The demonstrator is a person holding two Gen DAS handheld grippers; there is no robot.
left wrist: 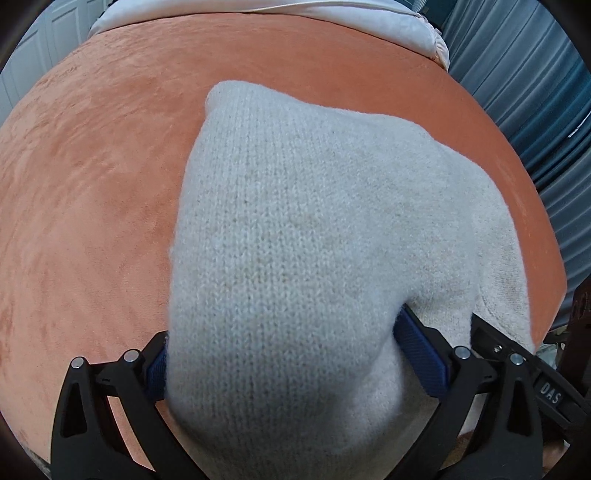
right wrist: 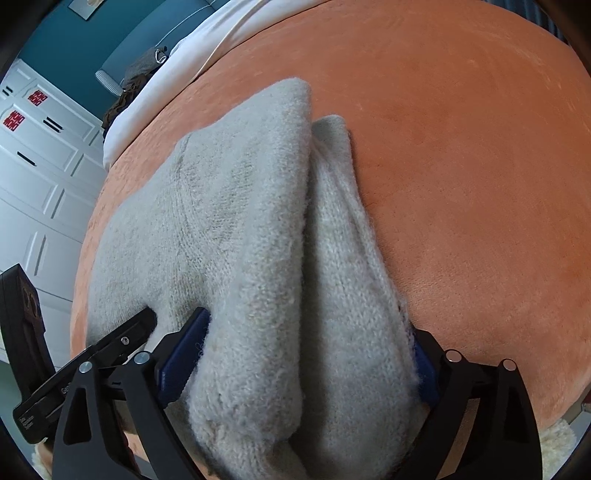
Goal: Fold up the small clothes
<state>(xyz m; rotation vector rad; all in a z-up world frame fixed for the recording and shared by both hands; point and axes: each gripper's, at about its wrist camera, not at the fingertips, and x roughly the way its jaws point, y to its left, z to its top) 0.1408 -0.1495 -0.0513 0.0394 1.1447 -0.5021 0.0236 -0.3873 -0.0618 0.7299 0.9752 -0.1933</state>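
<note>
**Inspector A:** The grey knitted garment (left wrist: 295, 229) is recorded on the orange bed cover (left wrist: 92, 184), its near end raised off the surface and its far end resting toward the cover's far edge, short of the white sheet (left wrist: 258, 9). Its long axis is noted as running straight away from both tools.

**Inspector B:** Confirmed. The left gripper (left wrist: 291, 354) is clamped on a thick bunch of the near end; the right gripper (right wrist: 299, 362) is likewise clamped, two layers being seen between its blue pads (right wrist: 184, 354).

**Inspector A:** Which tool is nearer?

**Inspector B:** Neither; both are placed side by side at the same end. The fold is therefore judged to be carried forward along that axis. Whether the far end lies flat cannot be settled, possibly it is creased.
</note>
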